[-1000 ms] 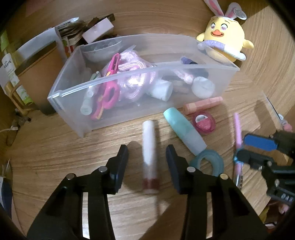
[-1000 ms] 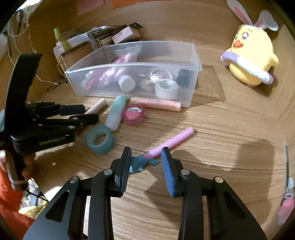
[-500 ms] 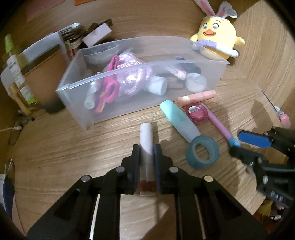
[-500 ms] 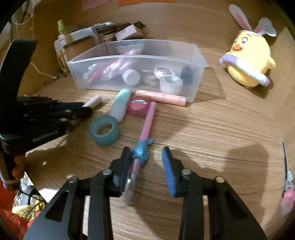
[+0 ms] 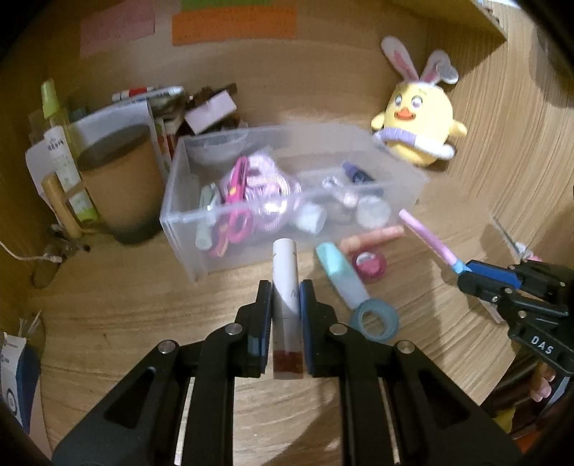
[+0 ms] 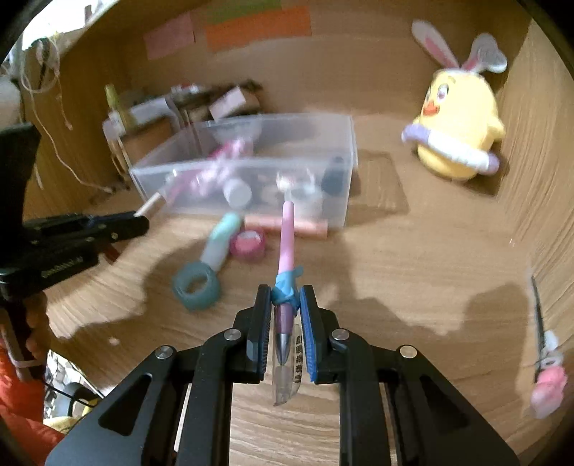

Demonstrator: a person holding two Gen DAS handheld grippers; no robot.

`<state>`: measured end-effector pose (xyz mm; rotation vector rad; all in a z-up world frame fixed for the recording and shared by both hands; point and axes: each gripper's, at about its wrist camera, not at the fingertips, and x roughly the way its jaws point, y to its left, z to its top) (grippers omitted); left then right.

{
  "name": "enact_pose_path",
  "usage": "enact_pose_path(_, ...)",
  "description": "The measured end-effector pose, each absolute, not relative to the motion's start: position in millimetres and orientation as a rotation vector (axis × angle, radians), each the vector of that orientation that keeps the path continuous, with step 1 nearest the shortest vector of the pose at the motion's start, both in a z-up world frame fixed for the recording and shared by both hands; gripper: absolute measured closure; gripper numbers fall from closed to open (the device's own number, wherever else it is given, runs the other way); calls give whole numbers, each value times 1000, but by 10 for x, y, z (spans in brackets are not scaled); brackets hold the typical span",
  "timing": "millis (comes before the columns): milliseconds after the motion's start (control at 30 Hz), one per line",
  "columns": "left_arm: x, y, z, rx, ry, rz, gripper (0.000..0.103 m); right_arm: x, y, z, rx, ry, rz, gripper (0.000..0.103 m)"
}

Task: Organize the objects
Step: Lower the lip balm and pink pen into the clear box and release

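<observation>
Right gripper (image 5: 466,277) body: you can read white letters "DAS".
Pen (image 6: 286,279) clear cap: you can see a column of dark printed characters, too small to read.
Bottle (image 5: 64,168) label at left: you see print there, illegible.
Sticky notes (image 6: 258,27): no legible writing.

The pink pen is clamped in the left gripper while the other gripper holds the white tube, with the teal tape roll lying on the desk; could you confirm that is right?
Not quite: the sides are swapped. The right wrist view shows the pink pen clamped in the right gripper; the left gripper holds the white tube. The teal tape roll does lie on the desk.
</observation>
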<state>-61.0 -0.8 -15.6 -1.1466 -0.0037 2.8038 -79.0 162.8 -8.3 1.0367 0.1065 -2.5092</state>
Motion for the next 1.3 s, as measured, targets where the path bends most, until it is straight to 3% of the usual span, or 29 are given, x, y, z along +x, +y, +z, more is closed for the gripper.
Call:
enact_pose_path(300,-708,-105,197,-1018,-51,2863,88,-915,1540,413,832,79,-2562,88)
enact_pose_path(733,-1192,-288,421,-1000,-104,2920,89,-1608,1230,631,745,62,-2565,88)
enact_pose_path(1300,-1819,-237,-23,-1221,-68,2810,89,-2254,809,98,963,191,-2433,88)
